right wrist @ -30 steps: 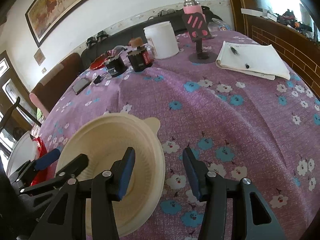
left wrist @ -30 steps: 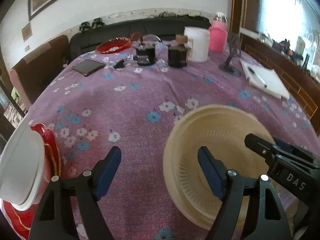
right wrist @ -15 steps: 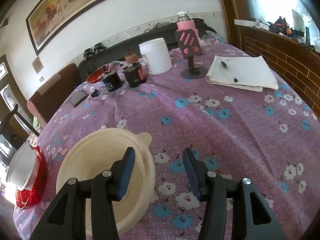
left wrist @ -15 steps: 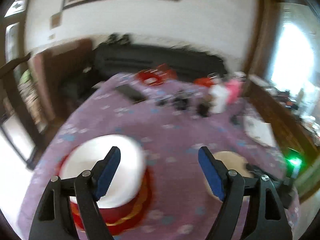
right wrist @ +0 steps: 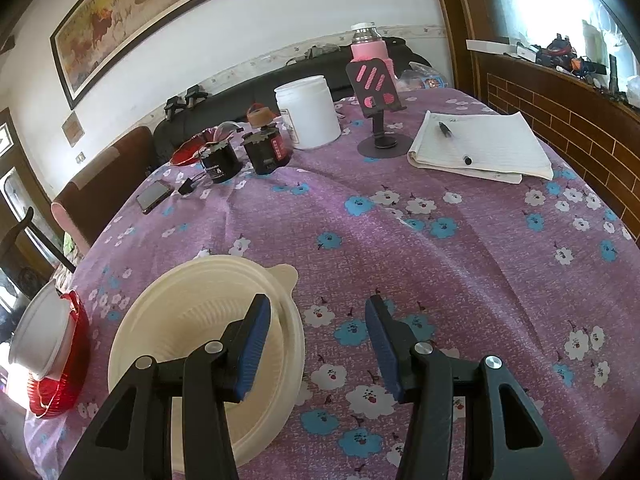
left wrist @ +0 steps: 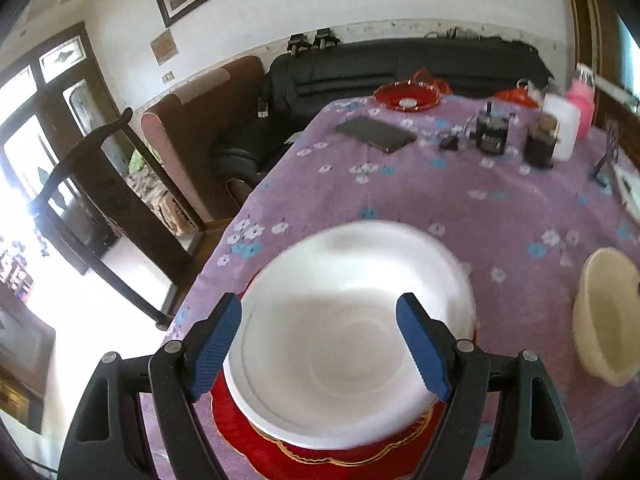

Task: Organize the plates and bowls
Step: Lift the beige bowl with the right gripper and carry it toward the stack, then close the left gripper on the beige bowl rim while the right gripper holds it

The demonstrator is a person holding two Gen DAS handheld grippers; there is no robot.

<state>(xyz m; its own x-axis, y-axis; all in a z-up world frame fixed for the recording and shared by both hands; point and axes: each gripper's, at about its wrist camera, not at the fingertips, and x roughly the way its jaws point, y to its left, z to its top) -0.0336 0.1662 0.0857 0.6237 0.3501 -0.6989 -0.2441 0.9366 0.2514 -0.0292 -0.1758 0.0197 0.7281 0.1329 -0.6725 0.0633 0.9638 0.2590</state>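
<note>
Left gripper (left wrist: 318, 344): wide open, empty, over white bowl (left wrist: 348, 332) nested on red plate (left wrist: 320, 454) at worktop (left wrist: 460, 200) edge. Bowl likely light, rigid, smooth; take by rim. Right gripper (right wrist: 316, 346): open, empty, beside cream bowl (right wrist: 200, 320).

The white bowl (left wrist: 344, 320) is motion-blurred and hides most of the red plate (left wrist: 256, 436).

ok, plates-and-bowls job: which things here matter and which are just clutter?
Job:
white bowl sitting on the red plate
cream plate
red dish at the far edge
left gripper, open over the bowl
right gripper, open

Clutter:
phone
dark jars
white tub
notepad
phone stand
</note>
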